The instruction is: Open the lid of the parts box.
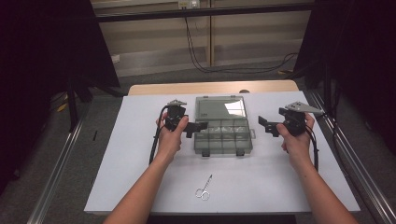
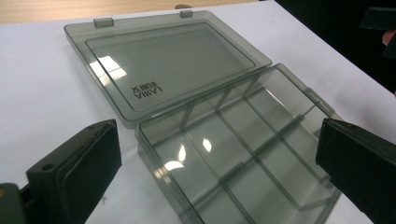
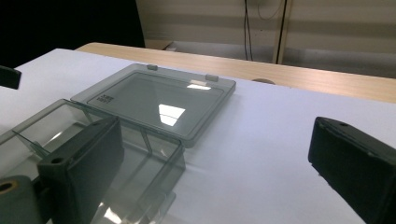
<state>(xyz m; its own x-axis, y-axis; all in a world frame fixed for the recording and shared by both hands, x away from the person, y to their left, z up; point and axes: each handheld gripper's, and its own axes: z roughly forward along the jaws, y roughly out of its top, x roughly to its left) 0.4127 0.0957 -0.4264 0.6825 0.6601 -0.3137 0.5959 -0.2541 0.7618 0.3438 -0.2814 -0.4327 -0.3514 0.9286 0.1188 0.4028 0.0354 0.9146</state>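
A clear grey compartment box (image 1: 224,139) lies open in the middle of the white table, its lid (image 1: 220,108) folded flat behind it. The dividers show in its tray (image 2: 243,158) and the compartments look empty. My left gripper (image 1: 198,128) hovers at the box's left edge, open, with its jaws wide over the tray (image 2: 217,135). My right gripper (image 1: 268,123) is held just right of the box, also open (image 3: 215,133), and nothing is between its jaws. The lid (image 3: 159,98) and a corner of the tray (image 3: 56,121) lie ahead of it.
Small metal scissors (image 1: 204,189) lie on the white table top (image 1: 140,177) near its front edge, between the two forearms. A wooden strip (image 1: 210,87) runs behind the white top. Metal rails flank the table on both sides.
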